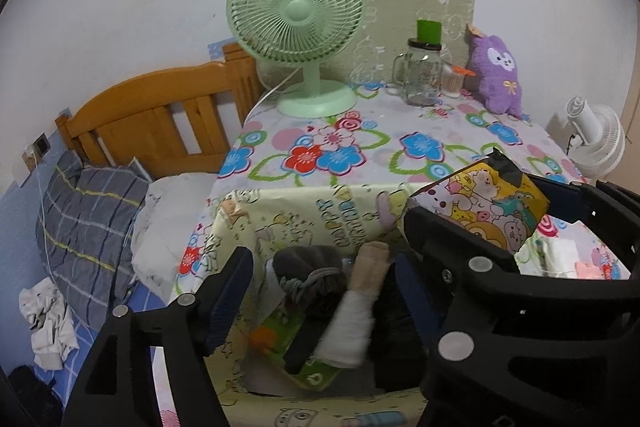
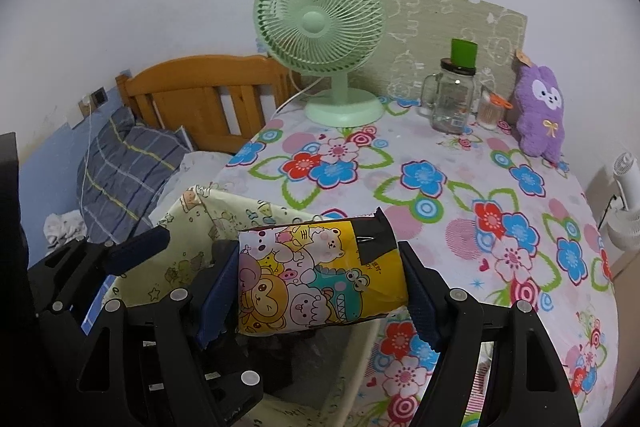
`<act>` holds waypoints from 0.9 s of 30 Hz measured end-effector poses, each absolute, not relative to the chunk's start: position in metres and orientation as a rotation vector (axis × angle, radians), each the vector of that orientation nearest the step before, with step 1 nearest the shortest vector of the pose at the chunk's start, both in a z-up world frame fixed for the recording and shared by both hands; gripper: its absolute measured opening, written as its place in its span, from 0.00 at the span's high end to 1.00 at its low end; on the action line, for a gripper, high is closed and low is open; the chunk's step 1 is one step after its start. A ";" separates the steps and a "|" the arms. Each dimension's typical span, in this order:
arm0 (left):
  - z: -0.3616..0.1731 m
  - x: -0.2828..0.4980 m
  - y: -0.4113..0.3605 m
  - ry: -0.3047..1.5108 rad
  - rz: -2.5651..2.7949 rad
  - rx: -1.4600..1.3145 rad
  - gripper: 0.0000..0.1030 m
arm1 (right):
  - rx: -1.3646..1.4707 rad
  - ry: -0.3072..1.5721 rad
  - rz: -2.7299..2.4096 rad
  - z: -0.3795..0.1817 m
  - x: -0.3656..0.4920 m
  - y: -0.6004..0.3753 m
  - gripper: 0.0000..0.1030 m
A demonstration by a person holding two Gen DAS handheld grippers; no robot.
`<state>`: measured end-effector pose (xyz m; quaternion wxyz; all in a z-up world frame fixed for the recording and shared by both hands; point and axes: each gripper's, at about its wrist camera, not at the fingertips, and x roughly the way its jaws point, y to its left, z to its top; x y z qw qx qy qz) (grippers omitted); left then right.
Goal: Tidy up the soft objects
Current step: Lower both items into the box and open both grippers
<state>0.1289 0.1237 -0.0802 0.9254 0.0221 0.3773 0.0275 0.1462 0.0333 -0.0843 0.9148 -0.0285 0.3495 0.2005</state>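
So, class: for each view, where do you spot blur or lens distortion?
Left wrist view: the pale sock in the bag is smeared, and the headboard bows. Right wrist view: the cartoon packet is sharp, while the table edge curves.

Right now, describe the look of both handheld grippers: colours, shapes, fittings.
Both the left gripper and the right gripper have matte black plastic frames with triangular cut-outs and round silver rivet heads at the joints. The fingers carry dark navy blue pads with ridged edges. No cables, labels or sleeves are visible.
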 end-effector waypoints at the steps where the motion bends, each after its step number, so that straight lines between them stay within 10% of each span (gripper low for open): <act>1: -0.082 0.130 0.125 0.778 0.064 0.048 0.23 | -0.059 0.723 0.417 -0.086 0.148 0.035 0.25; 27: -0.079 0.114 0.139 0.770 0.126 0.076 0.03 | -0.072 0.693 0.512 -0.088 0.144 0.049 0.07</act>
